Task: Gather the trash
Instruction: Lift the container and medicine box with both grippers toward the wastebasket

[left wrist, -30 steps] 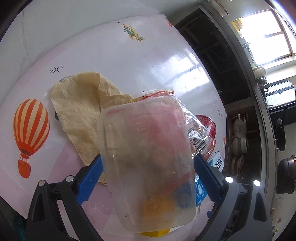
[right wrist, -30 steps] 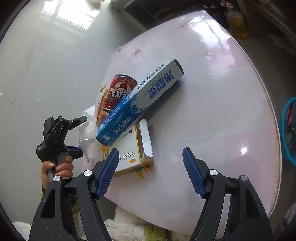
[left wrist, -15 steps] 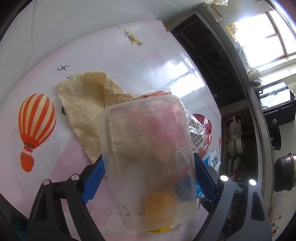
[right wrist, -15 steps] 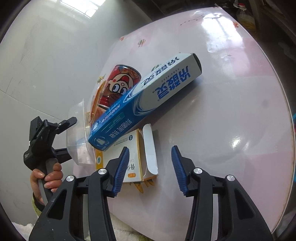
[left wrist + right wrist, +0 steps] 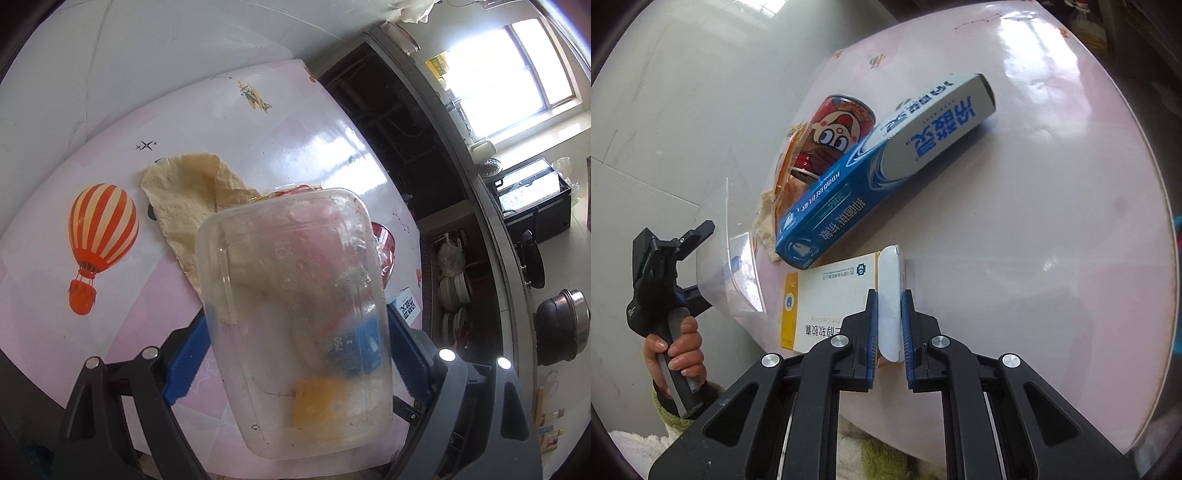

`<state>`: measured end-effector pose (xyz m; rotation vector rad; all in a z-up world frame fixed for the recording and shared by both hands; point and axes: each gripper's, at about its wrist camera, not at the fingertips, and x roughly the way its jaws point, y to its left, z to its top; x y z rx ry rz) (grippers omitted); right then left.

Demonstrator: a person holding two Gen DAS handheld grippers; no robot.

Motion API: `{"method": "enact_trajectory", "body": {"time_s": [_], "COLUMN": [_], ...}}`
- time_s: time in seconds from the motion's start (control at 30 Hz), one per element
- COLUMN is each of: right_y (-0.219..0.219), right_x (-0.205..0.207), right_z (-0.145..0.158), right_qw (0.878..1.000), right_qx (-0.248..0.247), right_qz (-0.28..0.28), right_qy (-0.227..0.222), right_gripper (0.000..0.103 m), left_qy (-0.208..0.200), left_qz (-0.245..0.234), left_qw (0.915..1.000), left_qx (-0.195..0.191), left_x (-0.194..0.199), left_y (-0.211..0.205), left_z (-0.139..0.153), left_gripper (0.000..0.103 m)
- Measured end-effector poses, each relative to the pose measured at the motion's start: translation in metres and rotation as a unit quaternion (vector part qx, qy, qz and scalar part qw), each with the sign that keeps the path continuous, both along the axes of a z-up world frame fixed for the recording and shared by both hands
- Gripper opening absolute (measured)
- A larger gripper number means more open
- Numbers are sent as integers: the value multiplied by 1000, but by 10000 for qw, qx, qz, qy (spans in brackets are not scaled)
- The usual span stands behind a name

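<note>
Left wrist view
Left gripper (image 5: pixel 291 354): clamped across a clear tub (image 5: pixel 295 321), blue pads on its two long sides.
Tub: lifted above the table (image 5: pixel 288 147), smeared, tilted so its base faces the camera.
Paper (image 5: pixel 192 195): tan, crumpled, lying flat on the table beyond the tub, right of a printed balloon (image 5: pixel 99 243).
Can (image 5: pixel 384 243): red, only an edge visible to the right of the tub.

Right wrist view
Right gripper (image 5: pixel 889 325): jaws have just been closing and now pinch the open white flap of the small box (image 5: pixel 834 295).
Small box: yellow and white, flat on the near part of the table (image 5: pixel 1052 229).
Long box (image 5: pixel 882 170): blue and white, beyond the small box, leaning on the can (image 5: pixel 834 136).
Tub (image 5: pixel 727 266): at left, off the table edge, held in the left gripper (image 5: pixel 698 266).
Hand (image 5: pixel 677 349): grips the left gripper's handle.
</note>
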<state>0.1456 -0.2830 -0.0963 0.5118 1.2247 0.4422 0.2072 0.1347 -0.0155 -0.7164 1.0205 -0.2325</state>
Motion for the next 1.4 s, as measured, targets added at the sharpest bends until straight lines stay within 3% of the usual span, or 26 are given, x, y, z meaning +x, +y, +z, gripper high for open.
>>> {"method": "enact_trajectory", "body": {"time_s": [0.2,0.37,0.47,0.53,0.67,0.73,0.8,0.93,1.03,1.13,1.23,1.4], "right_y": [-52,-107,-111,-105,-97,-74,-49,-9,9,14,12,0], "right_x": [-39,-74,-86,-92,-94,-85,-74,-50,-38,-34,-27,-18], "right_z": [2,5,9,18,54,63,63,42,24,14,11,13], "right_qw": [9956,9742,9734,9758,9757,9758,9683,9404,9145,8970,8954,9086], "right_qx": [-212,-163,-376,-696,-1390,-1627,-1817,-2255,-2653,-2899,-2931,-2733], "right_qz": [-915,-2249,-2260,-2063,-1355,-423,484,1967,2666,3007,3055,2874], "right_qy": [50,33,-28,-196,-1021,-1397,-1644,-1614,-1492,-1449,-1379,-1307], "right_gripper": [11,11,19,51,67,76,83,85,85,88,88,88], "left_qy": [-232,-420,-530,-558,-534,-529,-534,-583,-659,-710,-805,-922], "left_qz": [-202,-418,-550,-634,-766,-842,-930,-1058,-1144,-1263,-1400,-1702], "left_qw": [9995,9982,9971,9964,9956,9950,9942,9927,9912,9893,9868,9809], "left_qx": [42,-15,-7,-4,4,30,27,-48,-88,-166,-147,-173], "left_x": [-10,-15,-17,-17,-15,-14,-15,-19,-25,-30,-34,-36], "left_y": [-8,-17,-22,-25,-29,-32,-34,-36,-38,-39,-42,-55], "left_z": [8,12,15,16,15,14,15,18,23,27,31,37], "left_gripper": [87,87,87,87,87,87,87,87,87,87,87,87]}}
